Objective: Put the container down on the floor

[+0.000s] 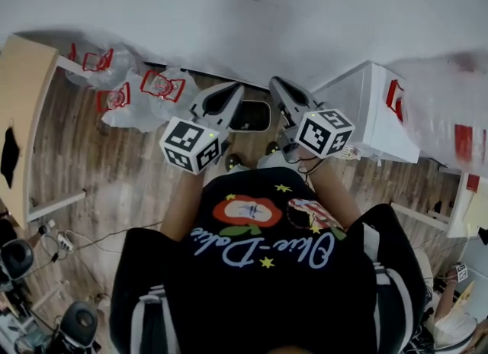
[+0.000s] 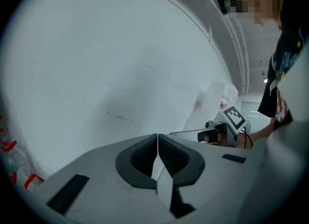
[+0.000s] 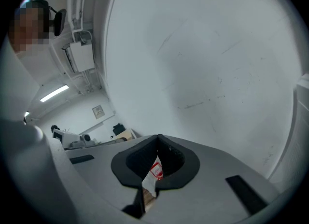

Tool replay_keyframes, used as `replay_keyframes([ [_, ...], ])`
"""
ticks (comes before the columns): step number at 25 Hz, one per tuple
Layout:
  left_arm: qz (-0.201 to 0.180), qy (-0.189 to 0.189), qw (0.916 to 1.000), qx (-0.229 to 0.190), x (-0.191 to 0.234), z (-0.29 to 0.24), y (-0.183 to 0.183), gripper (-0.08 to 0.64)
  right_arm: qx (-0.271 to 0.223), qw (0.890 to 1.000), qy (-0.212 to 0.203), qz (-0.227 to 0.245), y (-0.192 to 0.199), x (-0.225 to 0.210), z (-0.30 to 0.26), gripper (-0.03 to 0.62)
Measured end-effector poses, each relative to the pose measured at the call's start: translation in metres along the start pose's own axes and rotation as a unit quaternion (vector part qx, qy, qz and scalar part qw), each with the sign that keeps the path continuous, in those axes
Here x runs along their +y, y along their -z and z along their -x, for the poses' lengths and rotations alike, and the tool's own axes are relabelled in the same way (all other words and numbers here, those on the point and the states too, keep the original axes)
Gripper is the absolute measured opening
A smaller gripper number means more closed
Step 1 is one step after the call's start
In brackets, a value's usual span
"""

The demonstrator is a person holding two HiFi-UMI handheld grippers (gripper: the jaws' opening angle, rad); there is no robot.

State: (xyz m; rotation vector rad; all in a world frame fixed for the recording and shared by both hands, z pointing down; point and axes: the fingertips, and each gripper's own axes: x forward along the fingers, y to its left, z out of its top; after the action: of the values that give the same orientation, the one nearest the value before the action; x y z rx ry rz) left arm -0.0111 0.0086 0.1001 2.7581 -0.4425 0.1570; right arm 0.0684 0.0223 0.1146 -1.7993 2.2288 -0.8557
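A dark, rounded container (image 1: 250, 116) shows between my two grippers, apparently low down on the wood floor at the foot of the white wall. My left gripper (image 1: 235, 90) is held up just left of it and my right gripper (image 1: 276, 84) just right of it, both pointing at the wall. In the left gripper view the left gripper (image 2: 158, 137) has its jaws pressed together with nothing in them. The right gripper (image 3: 158, 138) is likewise shut and empty in its own view. The right gripper's marker cube (image 2: 233, 118) shows in the left gripper view.
White plastic bags with red print (image 1: 130, 89) lie by the wall on the left. A wooden desk (image 1: 23, 108) stands at the far left. A white cabinet (image 1: 374, 112) and another bag (image 1: 450, 120) are on the right. Cables (image 1: 76, 242) lie lower left.
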Motion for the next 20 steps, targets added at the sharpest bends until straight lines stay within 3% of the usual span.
replay_keyframes([
  [20, -0.023, 0.000, 0.9997, 0.006, -0.003, 0.002, -0.002, 0.006, -0.020, 0.999, -0.004, 0.028, -0.009, 0.012, 0.003, -0.002],
])
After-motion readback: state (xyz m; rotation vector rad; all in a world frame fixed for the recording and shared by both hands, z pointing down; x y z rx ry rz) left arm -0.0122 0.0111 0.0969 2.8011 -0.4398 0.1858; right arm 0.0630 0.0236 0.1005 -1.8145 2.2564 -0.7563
